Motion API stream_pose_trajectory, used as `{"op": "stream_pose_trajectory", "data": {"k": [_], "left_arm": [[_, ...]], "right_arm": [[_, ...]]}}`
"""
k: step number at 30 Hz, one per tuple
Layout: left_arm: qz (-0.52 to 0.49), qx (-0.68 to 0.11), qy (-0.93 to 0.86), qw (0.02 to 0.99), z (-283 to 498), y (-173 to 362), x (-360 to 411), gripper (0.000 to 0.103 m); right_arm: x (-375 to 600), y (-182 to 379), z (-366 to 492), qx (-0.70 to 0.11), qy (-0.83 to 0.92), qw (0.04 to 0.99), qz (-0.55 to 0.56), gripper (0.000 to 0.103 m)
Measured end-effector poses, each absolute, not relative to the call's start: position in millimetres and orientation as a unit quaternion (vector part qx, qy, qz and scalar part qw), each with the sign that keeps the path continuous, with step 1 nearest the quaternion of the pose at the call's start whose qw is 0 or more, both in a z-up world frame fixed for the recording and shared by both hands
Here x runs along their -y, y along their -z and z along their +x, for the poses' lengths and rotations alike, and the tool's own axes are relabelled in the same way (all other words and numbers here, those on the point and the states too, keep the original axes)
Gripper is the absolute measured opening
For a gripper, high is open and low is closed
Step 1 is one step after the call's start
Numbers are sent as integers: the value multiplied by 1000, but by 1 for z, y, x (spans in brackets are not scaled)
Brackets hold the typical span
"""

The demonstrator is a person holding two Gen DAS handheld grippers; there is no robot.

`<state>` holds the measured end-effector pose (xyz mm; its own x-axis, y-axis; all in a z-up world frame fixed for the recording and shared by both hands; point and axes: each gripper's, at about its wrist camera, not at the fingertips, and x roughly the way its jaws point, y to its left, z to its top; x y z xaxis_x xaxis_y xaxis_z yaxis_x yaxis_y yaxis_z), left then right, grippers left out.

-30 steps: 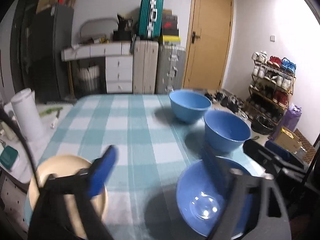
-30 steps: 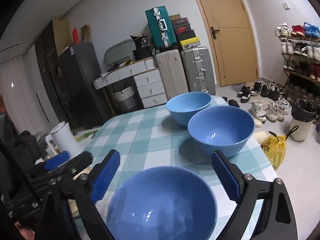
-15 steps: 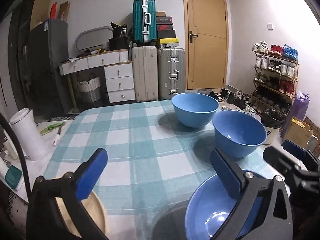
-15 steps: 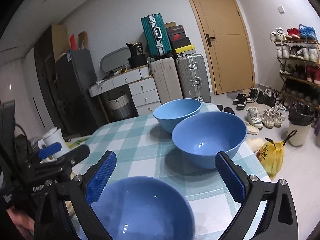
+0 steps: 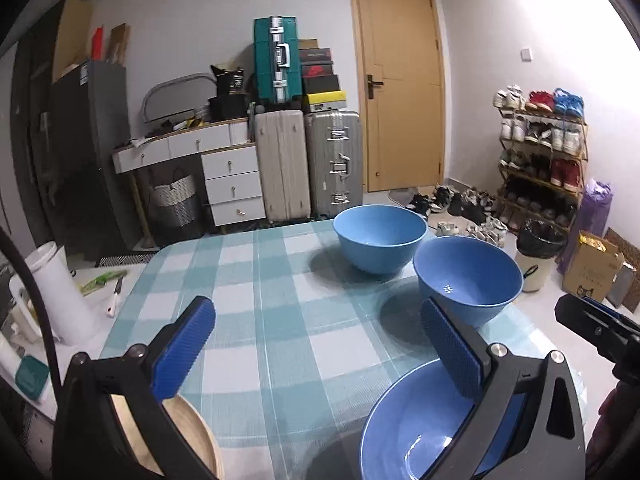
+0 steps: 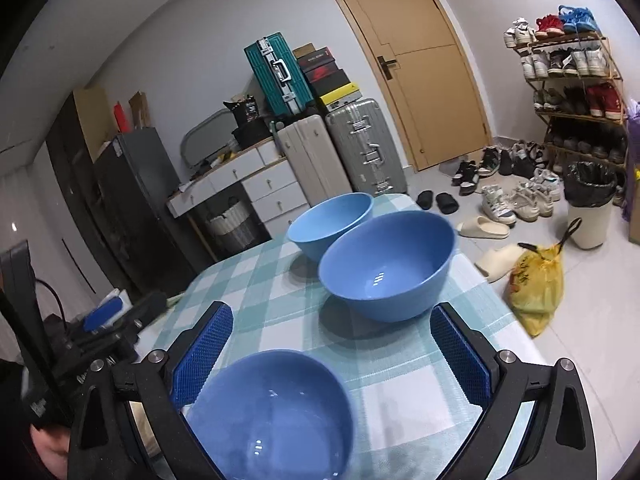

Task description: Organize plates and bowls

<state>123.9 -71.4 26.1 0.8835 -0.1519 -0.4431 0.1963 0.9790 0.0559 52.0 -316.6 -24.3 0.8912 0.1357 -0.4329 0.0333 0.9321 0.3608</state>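
Observation:
Three blue bowls stand in a line on the checked tablecloth (image 5: 280, 304): a far bowl (image 5: 379, 237), a middle bowl (image 5: 467, 280) and a near bowl (image 5: 412, 432). A beige plate (image 5: 192, 440) lies at the near left corner, partly hidden by my left finger. My left gripper (image 5: 320, 344) hangs open above the near table, its right pad (image 5: 452, 348) over the near bowl's rim. My right gripper (image 6: 332, 356) is open too, straddling the near bowl (image 6: 272, 412) from above, with the middle bowl (image 6: 386, 266) and far bowl (image 6: 330, 224) beyond.
A white cylinder (image 5: 60, 292) and small items sit on a side surface left of the table. Suitcases (image 5: 308, 164), drawers and a door stand behind. A shoe rack (image 5: 540, 148), bin (image 6: 588, 204) and yellow bag (image 6: 538, 288) lie right of the table's edge.
Both grippers have pulled back and risen a little; the bowls look farther and lower in both views. The left gripper's view has levelled out. No bowl has moved.

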Motion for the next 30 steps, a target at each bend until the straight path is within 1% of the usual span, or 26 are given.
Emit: {"op": "stream_pose_trajectory", "data": {"k": [5,12,16,19,21,26,30], "left_arm": [[88,-242,107,960,141,-48,84,103],[63,-304,137,941,188,-62,102,103],[73,-374,162,910,227,-49,132,103],[98,-405,167,894,246,-39,159,103],[109,-419,173,885,257,-32,176,103],[94,-472,174,859,285,-9,203,103],[93,-483,182,851,293,2,219,102]], "right_arm": [[340,2,47,-225,-18,956,186,101],[372,-27,50,-226,-22,959,172,101],[389,-32,59,-236,-13,958,159,101],[399,-28,70,-251,-8,956,153,101],[407,-24,78,-260,-4,954,148,101],[423,-8,106,-287,1,949,128,101],[435,4,129,-305,-1,944,123,101]]}}
